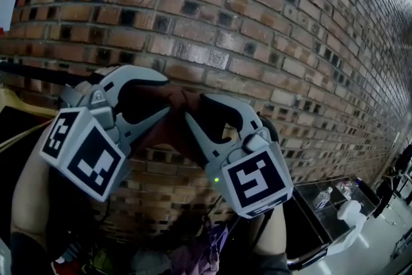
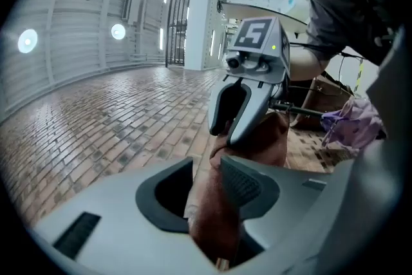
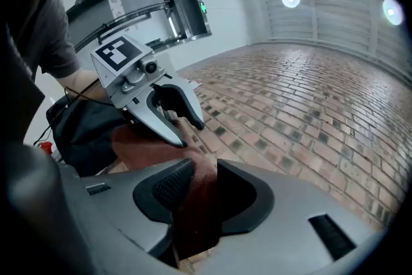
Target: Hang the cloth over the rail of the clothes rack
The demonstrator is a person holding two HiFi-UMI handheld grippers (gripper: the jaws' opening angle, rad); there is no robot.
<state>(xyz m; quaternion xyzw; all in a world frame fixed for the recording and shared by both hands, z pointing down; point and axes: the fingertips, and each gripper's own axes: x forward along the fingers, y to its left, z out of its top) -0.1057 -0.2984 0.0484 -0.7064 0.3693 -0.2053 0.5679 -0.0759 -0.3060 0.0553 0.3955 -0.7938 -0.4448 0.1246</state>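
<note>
Both claws are raised in front of a brick wall point(image 1: 270, 22), tips almost meeting near the middle of the head view. The left claw point(image 1: 164, 96) comes in from 8 o'clock and points toward 3 o'clock, roughly level and rolled so its marker cube faces the camera at 8 o'clock. The right claw point(image 1: 195, 109) comes in from 5 o'clock and points toward 10 o'clock, with its cube at 5 o'clock. Bare forearms rise from 7 and 5 o'clock behind the cubes. A red-brown cloth point(image 1: 168, 129) is bunched between the two tips and hangs toward 6 o'clock. In the left gripper view the left claw's jaws stand apart with the cloth running up between them against the pad on the 3 o'clock side. In the right gripper view the right claw's jaws are also apart, with the cloth against the 9 o'clock pad and a gap on the other side. Neither claw is clamped. A dark rail point(image 1: 38, 72) runs in from 9 o'clock and passes behind the left claw. I cannot tell whether the cloth rests on it. A purple fabric heap point(image 1: 209, 246) lies at 6 o'clock.
</note>
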